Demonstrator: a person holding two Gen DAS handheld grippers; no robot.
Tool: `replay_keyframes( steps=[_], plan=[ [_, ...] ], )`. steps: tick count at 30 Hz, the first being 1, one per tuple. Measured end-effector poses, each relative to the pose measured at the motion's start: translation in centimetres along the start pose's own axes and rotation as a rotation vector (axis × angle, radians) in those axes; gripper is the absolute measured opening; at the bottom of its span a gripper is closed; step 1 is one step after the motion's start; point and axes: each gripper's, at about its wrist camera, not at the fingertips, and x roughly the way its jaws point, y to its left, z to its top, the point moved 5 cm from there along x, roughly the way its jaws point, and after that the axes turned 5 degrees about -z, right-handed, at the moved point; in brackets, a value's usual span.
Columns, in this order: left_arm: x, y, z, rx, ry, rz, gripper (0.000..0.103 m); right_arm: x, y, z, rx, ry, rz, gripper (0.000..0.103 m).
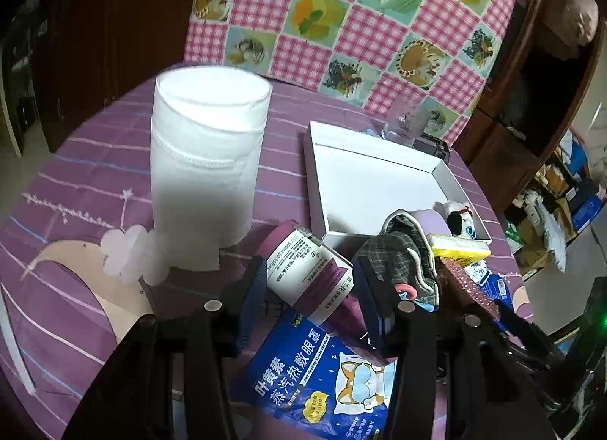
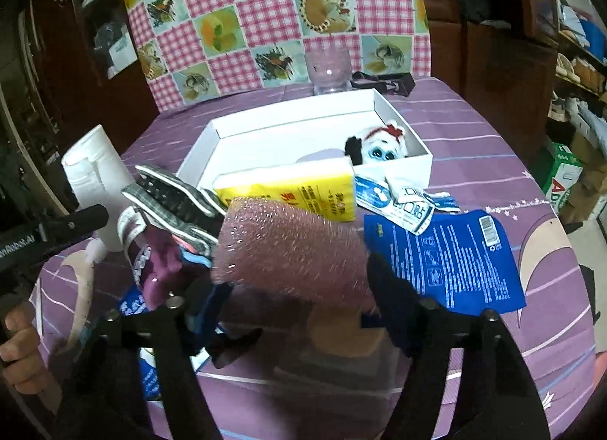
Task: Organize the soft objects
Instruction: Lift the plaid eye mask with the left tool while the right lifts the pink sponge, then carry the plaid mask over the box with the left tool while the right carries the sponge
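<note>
In the left wrist view my left gripper (image 1: 309, 280) is shut on a purple-and-white packet (image 1: 309, 269), held above a blue eye-mask pouch (image 1: 322, 375). A plaid fabric item (image 1: 402, 254) hangs by its right finger. In the right wrist view my right gripper (image 2: 296, 288) is shut on a pink glittery sponge (image 2: 292, 246), held above the table. A white box (image 2: 394, 165) behind it holds a small plush toy (image 2: 383, 142) and a lilac item (image 2: 322, 154). A yellow tissue pack (image 2: 296, 189) leans at the box's front edge.
A white paper roll (image 1: 205, 159) stands left on the purple tablecloth (image 1: 76, 182). A blue pouch (image 2: 447, 250) and white sachets (image 2: 402, 201) lie right of the sponge. A clear glass (image 2: 328, 68) and a black strap (image 2: 383, 79) stand behind the box. A checked cloth (image 2: 265, 3) hangs behind.
</note>
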Motion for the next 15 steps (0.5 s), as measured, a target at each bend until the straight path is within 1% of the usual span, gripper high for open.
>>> replay_keyframes(
  steps=[1, 3, 7, 10, 12, 13, 14, 15],
  plan=[
    [0.1, 0.0, 0.0, -0.001, 0.002, -0.001, 0.048, 0.0, -0.1, 0.0, 0.001, 0.004, -0.002, 0.057],
    [0.4, -0.1, -0.1, 0.008, 0.001, 0.006, 0.048, -0.3, -0.2, 0.1, 0.013, -0.007, 0.009, 0.049],
    [0.6, -0.3, -0.3, 0.026, -0.005, 0.006, 0.048, -2.1, -0.3, 0.6, 0.031, -0.075, 0.043, 0.034],
    [0.4, -0.8, -0.3, 0.051, -0.023, -0.02, 0.048, -3.2, -0.4, 1.0, 0.051, -0.111, 0.083, 0.025],
    [0.2, -1.3, -0.3, 0.067, -0.038, -0.039, 0.048, -3.9, -0.5, 1.2, 0.065, -0.131, 0.102, 0.022],
    [0.1, -1.6, -0.3, 0.081, -0.046, -0.059, 0.051, -4.1, -0.5, 1.3, 0.07, -0.137, 0.109, 0.02],
    [0.0, -1.9, -0.2, 0.087, -0.051, -0.075, 0.056, -4.5, -0.5, 1.5, 0.079, -0.148, 0.123, 0.019],
    [0.0, -2.2, -0.2, 0.094, -0.054, -0.098, 0.058, -4.8, -0.6, 1.5, 0.086, -0.154, 0.132, 0.019]
  ],
)
